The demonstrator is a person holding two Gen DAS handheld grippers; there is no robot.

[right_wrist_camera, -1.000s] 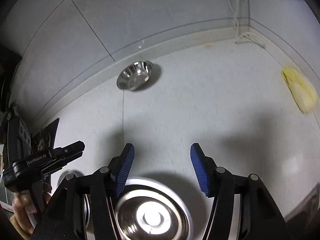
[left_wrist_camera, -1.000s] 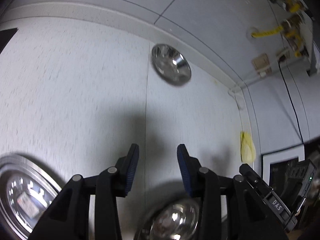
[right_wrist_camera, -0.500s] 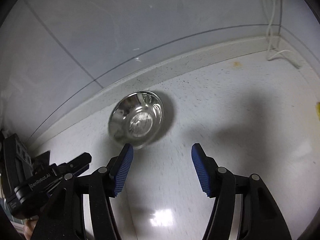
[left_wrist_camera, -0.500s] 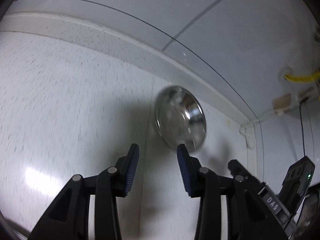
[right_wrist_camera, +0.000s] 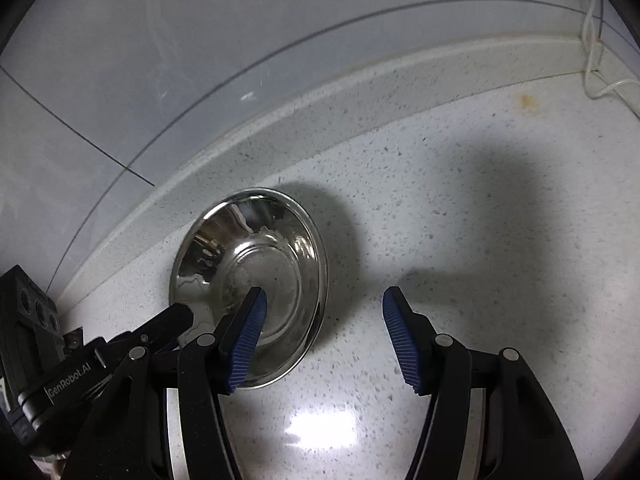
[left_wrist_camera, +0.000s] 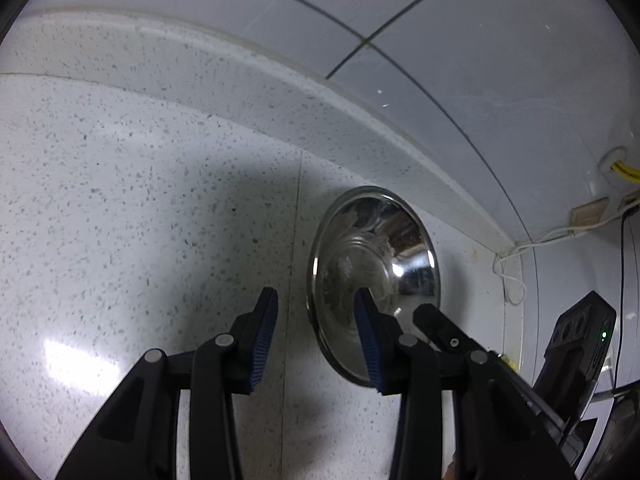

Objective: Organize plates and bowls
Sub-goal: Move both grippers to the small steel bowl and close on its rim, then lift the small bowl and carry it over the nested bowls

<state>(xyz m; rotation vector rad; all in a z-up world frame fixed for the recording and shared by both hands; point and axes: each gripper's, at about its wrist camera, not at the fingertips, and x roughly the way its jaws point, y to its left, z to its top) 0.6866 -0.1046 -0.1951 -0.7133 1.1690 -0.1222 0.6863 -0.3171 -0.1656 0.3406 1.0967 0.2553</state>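
Both grippers have come forward and down toward the back of the surface since the earlier frames, so the steel bowl [left_wrist_camera: 374,276] that sat small and far off now fills the middle of each view, and the plates seen low in the earlier frames are out of sight. Bowl stands upright on the speckled white surface [left_wrist_camera: 140,208], near the raised back edge under the tiled wall [left_wrist_camera: 500,80], just right of a thin seam in the surface. Left gripper [left_wrist_camera: 316,340] hangs above the surface with jaws apart and nothing between them; its right fingertip [left_wrist_camera: 366,320] overlaps the bowl's near left rim in the picture, contact cannot be told. Right gripper [right_wrist_camera: 322,338] also has its jaws apart, closing a little at this moment, with only bare surface between them; its left fingertip [right_wrist_camera: 248,328] lies over the bowl [right_wrist_camera: 256,276] interior in the picture, the bowl sits left of the gap, not inside it. Each gripper's black body shows at the edge of the other's view, the two side by side on either side of the bowl. White cable [right_wrist_camera: 596,60] runs down the far right corner; wall socket [left_wrist_camera: 590,216] and yellow tag [left_wrist_camera: 624,172] at right of the left view. Bright light glare on the surface near both grippers.
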